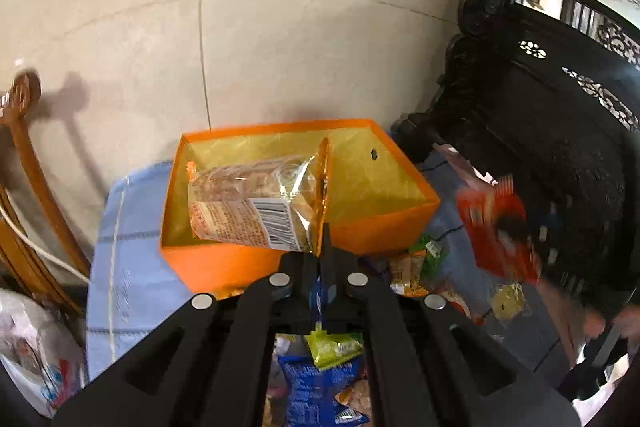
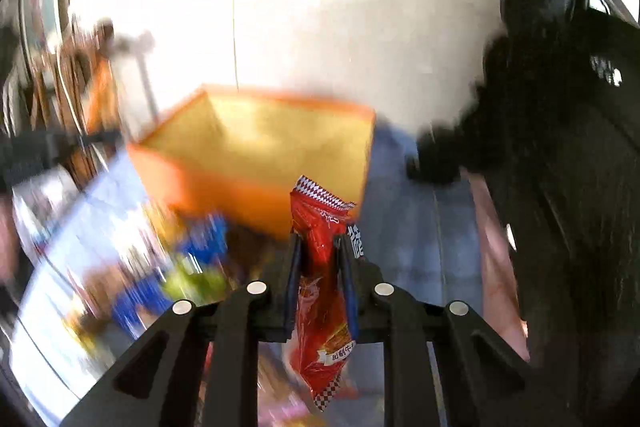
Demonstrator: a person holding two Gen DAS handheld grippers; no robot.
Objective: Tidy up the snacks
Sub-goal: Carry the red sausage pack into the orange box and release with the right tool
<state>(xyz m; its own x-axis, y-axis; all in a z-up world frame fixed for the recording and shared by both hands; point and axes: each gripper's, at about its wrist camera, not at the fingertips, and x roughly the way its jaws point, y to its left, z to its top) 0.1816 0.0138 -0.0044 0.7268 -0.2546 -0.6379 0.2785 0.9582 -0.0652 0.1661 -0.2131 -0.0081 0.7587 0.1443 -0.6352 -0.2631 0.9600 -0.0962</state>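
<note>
Our left gripper pinches a clear packet over the orange box; our right gripper clamps a red packet. Several snacks apparently remain on the desk.

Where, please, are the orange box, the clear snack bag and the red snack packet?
orange box (image 1: 384,231), left wrist view, front wall.
clear snack bag (image 1: 248,203), left wrist view, printed back.
red snack packet (image 2: 320,239), right wrist view, upper body.

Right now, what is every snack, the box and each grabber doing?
Left gripper: shut on the clear snack bag's seam.
Clear snack bag: held over the orange box, barcode showing.
Orange box: open, no lid on it.
Right gripper: shut on the red snack packet.
Red snack packet: sealed, held up in front of the box.
Blue snack bag: lying on the blue cloth.
</note>
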